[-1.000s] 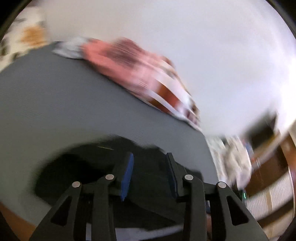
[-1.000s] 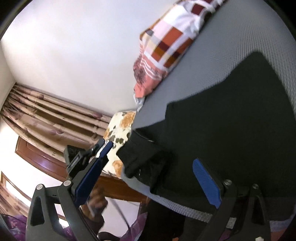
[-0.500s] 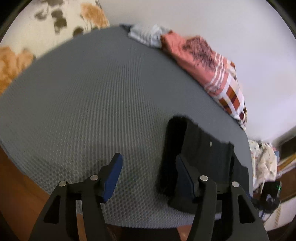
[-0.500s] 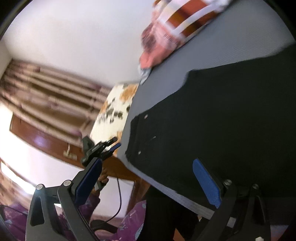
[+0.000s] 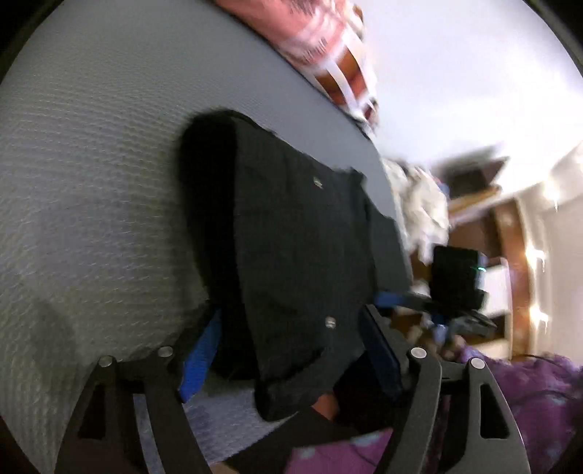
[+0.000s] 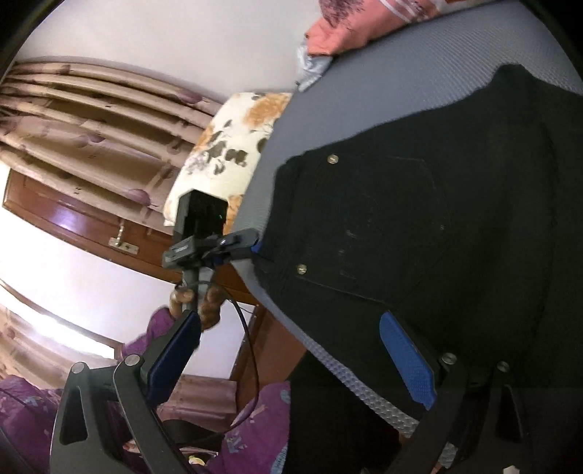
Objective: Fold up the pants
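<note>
Pants (image 5: pixel 298 255): black, folded, flat on the grey bed (image 5: pixel 91 182), at its near edge.
Left claw (image 5: pixel 291 357): jaws opening, astride the pants' near corner; pads off the cloth.
Right claw (image 6: pixel 291 353): jaws wide apart, gripping nothing, at the pants' near edge.
Pillow (image 6: pixel 364 25): pink-checked, beyond the pants.

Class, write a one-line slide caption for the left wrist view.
Left hand-held gripper, jaws opening, straddles the waistband corner of black pants on a grey mattress.
</note>
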Demonstrator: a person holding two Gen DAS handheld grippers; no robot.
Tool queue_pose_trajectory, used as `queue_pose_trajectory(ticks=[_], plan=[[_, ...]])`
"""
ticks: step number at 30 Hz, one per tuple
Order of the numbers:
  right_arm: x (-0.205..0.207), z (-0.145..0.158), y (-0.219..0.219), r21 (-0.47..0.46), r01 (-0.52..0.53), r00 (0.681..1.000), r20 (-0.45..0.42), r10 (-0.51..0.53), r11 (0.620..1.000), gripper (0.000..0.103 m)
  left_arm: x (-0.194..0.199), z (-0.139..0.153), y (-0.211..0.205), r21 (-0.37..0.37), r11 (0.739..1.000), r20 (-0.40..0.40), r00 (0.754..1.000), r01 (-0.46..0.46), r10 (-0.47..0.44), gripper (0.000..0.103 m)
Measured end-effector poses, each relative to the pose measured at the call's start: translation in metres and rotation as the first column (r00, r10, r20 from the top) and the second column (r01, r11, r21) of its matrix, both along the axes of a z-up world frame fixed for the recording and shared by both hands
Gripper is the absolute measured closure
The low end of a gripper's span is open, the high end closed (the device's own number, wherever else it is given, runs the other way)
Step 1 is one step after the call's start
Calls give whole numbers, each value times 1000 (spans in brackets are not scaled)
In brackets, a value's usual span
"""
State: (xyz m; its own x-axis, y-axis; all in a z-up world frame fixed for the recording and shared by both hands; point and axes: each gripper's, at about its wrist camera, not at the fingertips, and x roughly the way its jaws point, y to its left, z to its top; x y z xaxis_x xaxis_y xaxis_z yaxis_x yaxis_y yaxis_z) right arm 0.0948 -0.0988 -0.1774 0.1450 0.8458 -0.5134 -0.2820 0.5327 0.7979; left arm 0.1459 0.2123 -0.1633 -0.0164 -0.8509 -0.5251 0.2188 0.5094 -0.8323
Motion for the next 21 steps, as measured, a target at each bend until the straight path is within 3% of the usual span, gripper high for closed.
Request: queue_pose_trajectory(ticks=[2,4,7,10,12,15,18,21], plan=[[-2,-3,-7,2,13,1000,-8,-13,1000,5,10,-3,-5,-88,996,-25,999,32,-34,29],[-1,-4,-7,5,23,1000,-18,-23,1000,5,18,-5,-6,-115,993,-23,999,24,-27,29],[1,-4,-3,3,25,999,-20,-25,1000,5,22,-2,-10,-69,998,-4,1000,6,-6,29],[3,-1,2,-1,14,1000,-7,-14,1000,5,13,9,-31,65,998,86,996,9,-14,28],[3,0,4,-5,8,1000,4,-8,1000,5,5,12,-36,72,997,91,996,-22,16,29],[3,-4,4,-4,11,1000,-1,-11,1000,5,-7,15,-38,13,994,52,993,-106,105,34],[2,-2,-5,19,27,1000,-1,-27,999,5,-22,36,-48,-18,991,71,989,-131,132,36],[1,6,-17,55,48,998,27,-49,997,5,-35,61,-66,-79,988,91,986,-136,143,47]])
